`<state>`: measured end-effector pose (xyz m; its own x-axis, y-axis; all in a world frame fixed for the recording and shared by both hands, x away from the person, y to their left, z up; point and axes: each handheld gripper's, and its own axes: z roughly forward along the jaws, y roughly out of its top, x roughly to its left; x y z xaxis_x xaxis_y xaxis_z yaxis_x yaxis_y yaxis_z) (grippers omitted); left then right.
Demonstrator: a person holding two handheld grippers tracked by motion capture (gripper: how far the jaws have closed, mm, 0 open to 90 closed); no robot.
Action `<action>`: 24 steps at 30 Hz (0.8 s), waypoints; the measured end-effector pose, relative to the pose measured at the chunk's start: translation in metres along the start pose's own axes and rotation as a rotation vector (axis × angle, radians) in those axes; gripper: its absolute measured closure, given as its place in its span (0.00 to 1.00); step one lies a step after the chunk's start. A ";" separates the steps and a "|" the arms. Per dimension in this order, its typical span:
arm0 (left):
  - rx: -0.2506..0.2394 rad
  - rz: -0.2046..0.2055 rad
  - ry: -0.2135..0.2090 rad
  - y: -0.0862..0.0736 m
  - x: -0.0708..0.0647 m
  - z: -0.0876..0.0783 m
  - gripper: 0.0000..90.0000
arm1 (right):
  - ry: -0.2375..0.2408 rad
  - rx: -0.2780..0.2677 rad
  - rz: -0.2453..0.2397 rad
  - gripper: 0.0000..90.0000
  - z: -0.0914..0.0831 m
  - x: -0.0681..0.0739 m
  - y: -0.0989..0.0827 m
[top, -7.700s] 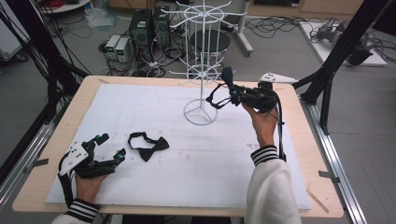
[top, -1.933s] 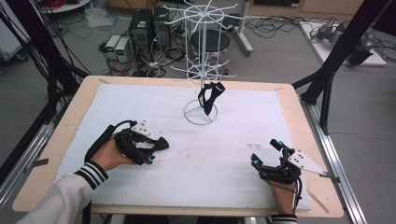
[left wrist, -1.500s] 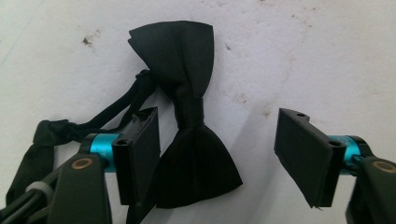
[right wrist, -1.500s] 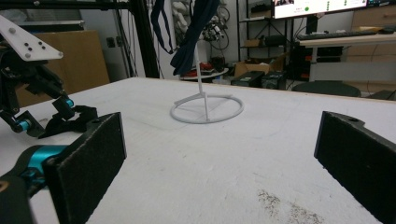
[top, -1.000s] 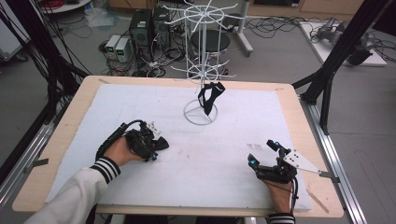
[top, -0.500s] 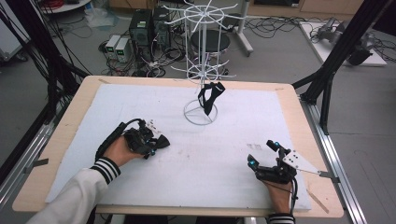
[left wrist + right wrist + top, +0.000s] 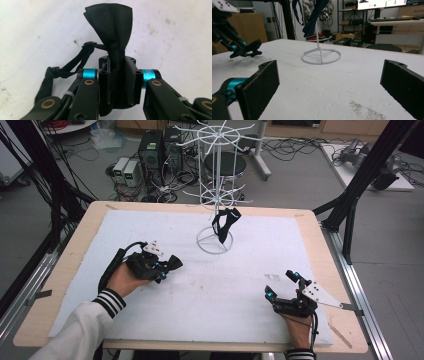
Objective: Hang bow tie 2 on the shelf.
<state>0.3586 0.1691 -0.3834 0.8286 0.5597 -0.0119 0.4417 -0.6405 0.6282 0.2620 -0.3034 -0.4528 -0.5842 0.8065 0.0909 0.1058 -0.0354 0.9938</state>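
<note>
resting at the near right edge of the white mat (image 7: 210, 285), the right gripper (image 7: 285, 287) sits low with its jaws spread wide and nothing between them; in the right gripper view the two black pads (image 7: 260, 85) stand far apart over bare mat. over on the near left, the left gripper (image 7: 167, 266) has just finished closing, and it's clamped tight on the black bow tie (image 7: 112, 30) — the left gripper view shows the pads pinching the tie at its knot, one wing fanned out beyond the jaw tips, the thin strap (image 7: 72, 65) looping off to the side and down beside the jaw. in the high view that bow tie (image 7: 175, 262) pokes out from the gripper's front, just above the mat, left of centre. the person's hand (image 7: 122, 280) wraps the gripper body, striped cuff (image 7: 107, 301) behind it. further back, past the middle of the mat, the white wire rack (image 7: 216, 195) stands on its ring base (image 7: 214, 242), and a second bow tie (image 7: 225, 222) hangs from one of its lower hooks, dangling over the ring. beyond the table edge, computers (image 7: 157, 152) and cables on the floor.
</note>
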 end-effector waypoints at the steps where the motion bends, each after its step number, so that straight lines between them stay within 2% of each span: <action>1: -0.030 -0.016 -0.003 0.001 0.001 -0.003 0.84 | -0.001 0.001 0.004 0.02 0.000 0.000 0.000; 5: -0.091 -0.013 0.003 0.006 0.004 -0.013 0.84 | -0.002 -0.005 -0.007 0.02 0.000 0.000 0.000; 8: -0.157 -0.026 0.000 0.014 0.006 -0.025 0.84 | -0.002 -0.003 -0.003 0.02 0.000 0.000 0.000; 13: -0.215 -0.045 -0.013 0.023 0.009 -0.037 0.84 | -0.004 -0.005 0.003 0.02 0.000 0.000 0.000; 24: -0.281 -0.039 0.005 0.035 0.014 -0.051 0.84 | -0.015 -0.014 0.001 0.02 0.000 -0.001 0.001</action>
<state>0.3679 0.1812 -0.3216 0.8108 0.5842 -0.0365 0.3596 -0.4481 0.8185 0.2624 -0.3047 -0.4523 -0.5718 0.8153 0.0915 0.0950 -0.0449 0.9945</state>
